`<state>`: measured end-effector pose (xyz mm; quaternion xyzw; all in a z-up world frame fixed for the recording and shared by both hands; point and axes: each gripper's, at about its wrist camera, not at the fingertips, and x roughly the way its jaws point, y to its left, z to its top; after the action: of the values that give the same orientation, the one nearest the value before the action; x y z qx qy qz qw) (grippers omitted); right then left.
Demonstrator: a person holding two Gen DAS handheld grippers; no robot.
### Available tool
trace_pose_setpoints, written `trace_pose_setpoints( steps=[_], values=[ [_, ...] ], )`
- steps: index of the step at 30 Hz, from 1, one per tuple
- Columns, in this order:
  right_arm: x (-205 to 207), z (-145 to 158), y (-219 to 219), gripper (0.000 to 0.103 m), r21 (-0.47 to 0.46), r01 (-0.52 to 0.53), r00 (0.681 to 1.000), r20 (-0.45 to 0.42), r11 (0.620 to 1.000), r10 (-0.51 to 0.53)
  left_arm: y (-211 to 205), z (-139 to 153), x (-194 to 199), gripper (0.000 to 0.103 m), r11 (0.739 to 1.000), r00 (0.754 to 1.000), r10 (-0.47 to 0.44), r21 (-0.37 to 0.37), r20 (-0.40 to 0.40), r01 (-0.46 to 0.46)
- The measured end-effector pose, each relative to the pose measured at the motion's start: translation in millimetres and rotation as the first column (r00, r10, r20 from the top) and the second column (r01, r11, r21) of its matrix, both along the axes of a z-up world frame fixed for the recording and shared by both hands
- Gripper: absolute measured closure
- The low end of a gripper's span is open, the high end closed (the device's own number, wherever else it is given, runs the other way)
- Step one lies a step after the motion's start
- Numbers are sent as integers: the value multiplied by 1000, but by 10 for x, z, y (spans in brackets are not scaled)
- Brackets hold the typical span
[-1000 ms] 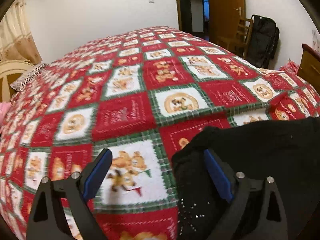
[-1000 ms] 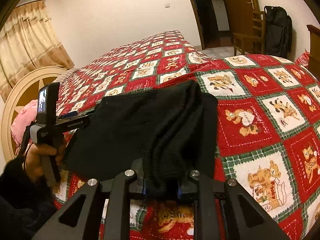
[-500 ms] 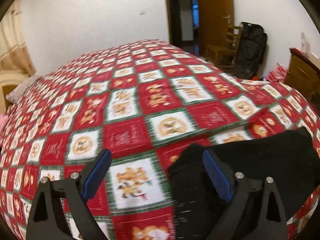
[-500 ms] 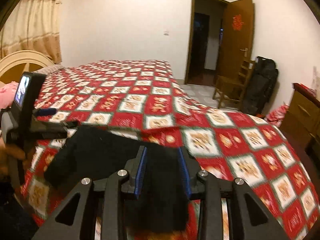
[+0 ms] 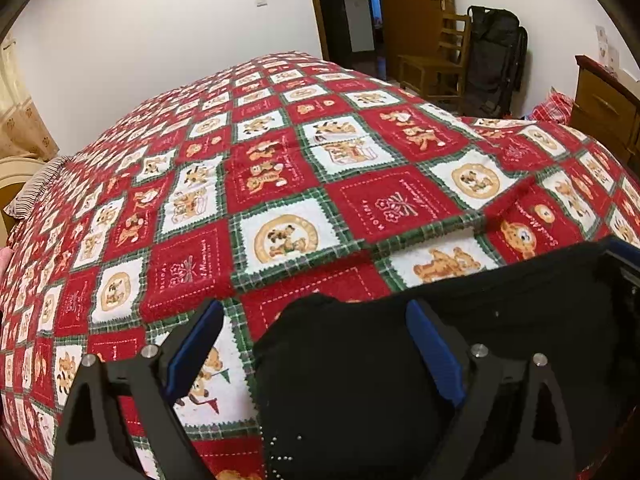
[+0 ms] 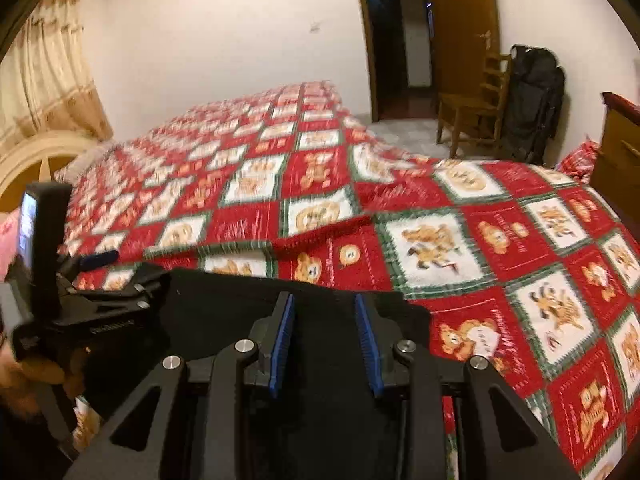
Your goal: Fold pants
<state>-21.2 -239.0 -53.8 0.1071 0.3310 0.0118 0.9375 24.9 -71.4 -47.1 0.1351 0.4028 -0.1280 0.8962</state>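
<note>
The right wrist view shows the right hand-held gripper (image 6: 325, 340) with its blue ribbed pads parted and nothing clamped between them; its jaws have just been opening, and the black pants (image 6: 224, 312) lie below and ahead of them, let go rather than gripped. The pants rest as a flat, dark, squared bundle on the near edge of the bed (image 6: 500, 248), which suggests a fold has just been laid down and released so the cloth can settle. The left hand-held gripper (image 5: 314, 344) hangs spread wide over the bundle's rounded corner, one pad above the quilt and the other above the pants, neither pressing. The pants (image 5: 400, 360) look like a soft, matte knit with a row of small shiny studs near the bottom edge. The quilt is a plush patchwork of red and white squares with bear prints and green plaid borders, slightly rumpled beside the pants.
</note>
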Motion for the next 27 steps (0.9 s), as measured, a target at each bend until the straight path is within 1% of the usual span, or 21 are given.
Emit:
trace_pose_setpoints(
  steps=[2, 3, 6, 8, 10, 11, 13, 14, 16, 20, 27],
  values=[
    [-164, 84, 31, 69, -19, 1, 1000, 27, 1000, -1, 3, 3, -5, 8, 1000, 1000, 1, -2, -2, -1],
    [-223, 103, 42, 69, -23, 2, 1000, 26, 1000, -1, 3, 4, -1, 8, 1000, 1000, 1, -2, -2, -1],
    [-431, 69, 38, 69, -18, 4, 1000, -2, 1000, -4, 25, 64, -49, 8, 1000, 1000, -2, -10, 0, 2],
    [-530, -13, 30, 69, -22, 5, 1000, -25, 1000, -6, 45, 137, -119, 8, 1000, 1000, -20, -24, 10, 20],
    [-570, -122, 16, 69, -30, 25, 998, -53, 999, -27, 52, 171, -186, 8, 999, 999, -34, -40, 14, 35],
    [-575, -190, -11, 69, -13, 35, 997, -74, 999, -35, 43, 155, -226, 8, 998, 999, -40, -46, 11, 41],
    [-609, -236, -47, 69, 20, 53, 996, -67, 998, -51, 3, 84, -249, 8, 998, 999, -53, -33, -5, 52],
    [-624, -248, -49, 69, 26, 60, 996, -65, 998, -58, -32, 13, -259, 8, 999, 998, -52, -13, -18, 52],
    [-625, -253, -27, 69, 10, 62, 996, -65, 998, -62, -42, -24, -268, 8, 999, 998, -52, -14, -26, 51],
    [-649, -264, 7, 69, -6, 71, 995, -66, 997, -71, -71, -54, -294, 8, 999, 999, -49, 0, -15, 49],
    [-700, -258, 27, 69, -13, 78, 995, -68, 997, -78, -52, -103, -304, 6, 999, 999, -42, -13, -24, 42]
  ],
)
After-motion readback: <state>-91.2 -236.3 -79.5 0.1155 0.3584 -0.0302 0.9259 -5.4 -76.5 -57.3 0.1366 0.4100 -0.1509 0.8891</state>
